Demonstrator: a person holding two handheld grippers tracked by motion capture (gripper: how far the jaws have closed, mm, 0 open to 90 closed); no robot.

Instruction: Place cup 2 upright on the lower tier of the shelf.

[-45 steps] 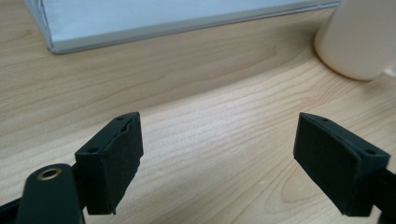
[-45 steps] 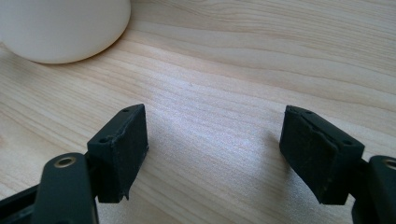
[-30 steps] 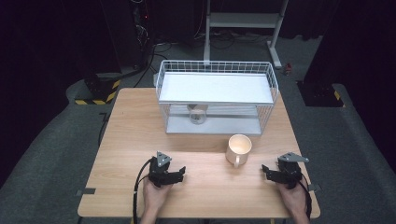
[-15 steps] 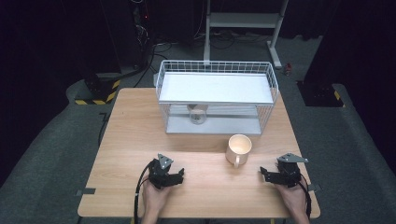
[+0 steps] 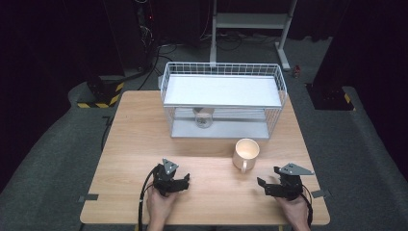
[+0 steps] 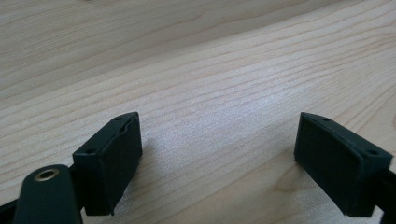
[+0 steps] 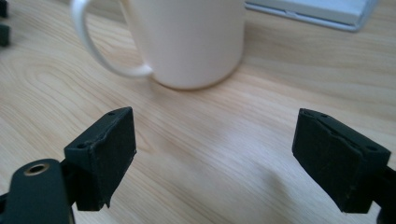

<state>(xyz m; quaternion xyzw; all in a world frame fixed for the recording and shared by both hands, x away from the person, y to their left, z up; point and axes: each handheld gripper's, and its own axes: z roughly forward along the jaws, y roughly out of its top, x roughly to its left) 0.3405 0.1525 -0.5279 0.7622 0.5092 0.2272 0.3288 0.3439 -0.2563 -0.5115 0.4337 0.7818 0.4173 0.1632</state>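
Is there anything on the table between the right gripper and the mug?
No. In the right gripper view, bare wood runs from the open right gripper up to the mug; the high view shows the same empty stretch of table.

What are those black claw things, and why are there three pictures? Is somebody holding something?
Those are grabbing tools. A person holds one in each hand: the left gripper and the right gripper. Each has two black jaws that can pinch, like tongs.

The big picture comes from a camera up high, looking down at the light wooden table. The other two come from small cameras riding on the tools, looking out between the jaws.

On the table stands a cream-coloured ceramic mug with a handle. The right tool's camera sees it up close. Behind it is a white wire basket rack with a flat white shelf, and something small sits under that shelf, too unclear to name.

Nothing is held now. Both pairs of jaws are wide open, with just wood between them.
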